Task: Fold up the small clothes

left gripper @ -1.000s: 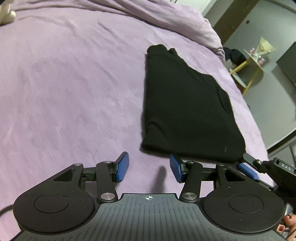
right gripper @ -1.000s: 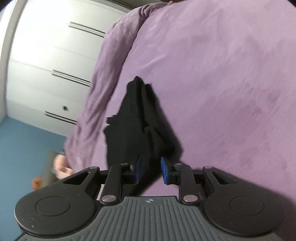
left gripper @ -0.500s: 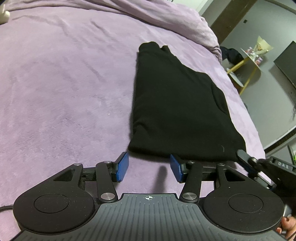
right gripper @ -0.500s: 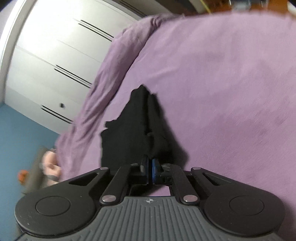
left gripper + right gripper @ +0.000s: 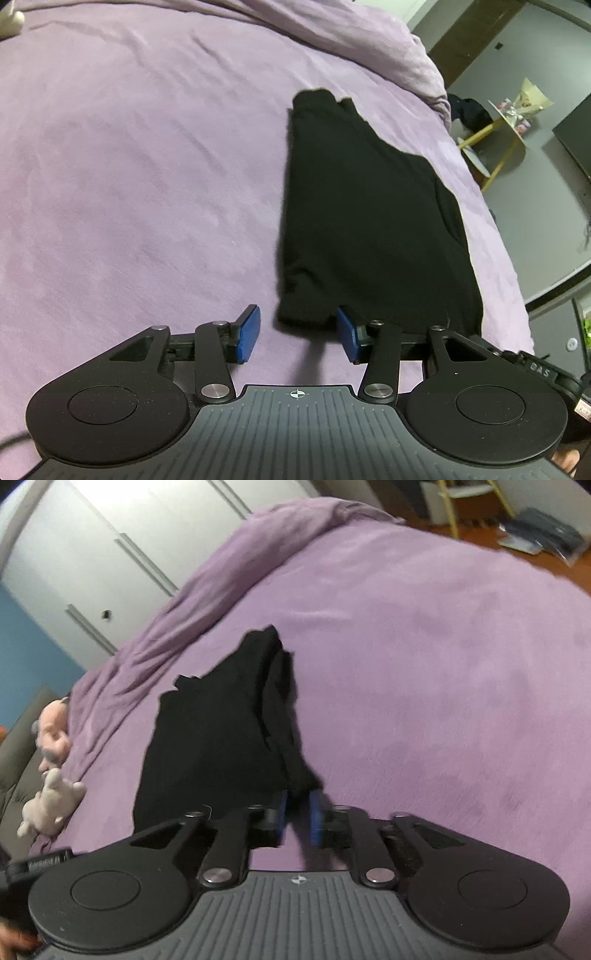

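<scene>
The purple bedspread [image 5: 129, 166] covers the whole work surface. On it lies the black garment [image 5: 369, 221], flat and already doubled over lengthwise, with a layered fold edge along one long side. Judged from this, at least one fold is done; a crosswise fold that brings the near end to the far end appears to remain.

The left gripper [image 5: 297, 334] has its fingers spread wide at the garment's near corner, gripping nothing; the right-hand blue pad touches or overlaps the hem. The right gripper [image 5: 297, 814] has its fingers drawn close around the other near corner, with a narrow gap between the pads; whether the cloth is clamped cannot be told.

Left view only: the side table [image 5: 495, 129] beyond the bed. Right view only: the wardrobe doors [image 5: 110, 554], the stuffed toys [image 5: 51, 801] and the garment's stacked layers.
</scene>
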A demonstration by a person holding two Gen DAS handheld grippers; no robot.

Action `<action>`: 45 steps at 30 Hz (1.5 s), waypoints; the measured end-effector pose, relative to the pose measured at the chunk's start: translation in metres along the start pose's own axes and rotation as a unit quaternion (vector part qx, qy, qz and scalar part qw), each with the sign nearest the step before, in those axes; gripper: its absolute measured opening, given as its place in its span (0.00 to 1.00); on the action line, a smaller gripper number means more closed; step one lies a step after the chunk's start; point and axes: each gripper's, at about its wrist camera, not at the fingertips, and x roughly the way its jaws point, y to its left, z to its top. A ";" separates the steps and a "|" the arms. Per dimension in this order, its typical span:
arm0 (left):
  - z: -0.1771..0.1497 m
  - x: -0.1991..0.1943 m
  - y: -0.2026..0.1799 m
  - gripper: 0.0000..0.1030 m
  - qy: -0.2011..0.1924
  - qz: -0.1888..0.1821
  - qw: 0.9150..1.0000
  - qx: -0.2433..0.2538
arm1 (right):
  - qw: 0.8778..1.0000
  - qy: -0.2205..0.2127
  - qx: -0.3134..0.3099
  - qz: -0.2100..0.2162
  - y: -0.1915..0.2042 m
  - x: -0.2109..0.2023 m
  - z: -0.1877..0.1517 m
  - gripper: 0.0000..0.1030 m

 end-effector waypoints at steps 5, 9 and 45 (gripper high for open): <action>0.027 0.010 0.018 0.64 0.010 -0.063 0.998 -0.026 | 0.998 0.008 0.043 0.046 -0.017 0.010 0.030 0.56; 0.049 0.043 0.018 0.65 0.037 -0.079 0.995 -0.038 | 0.993 0.054 0.073 0.082 -0.027 0.049 0.062 0.58; 0.094 -0.014 -0.032 0.27 -0.019 -0.077 0.995 0.056 | 0.995 0.036 -0.040 0.080 0.120 0.057 0.060 0.17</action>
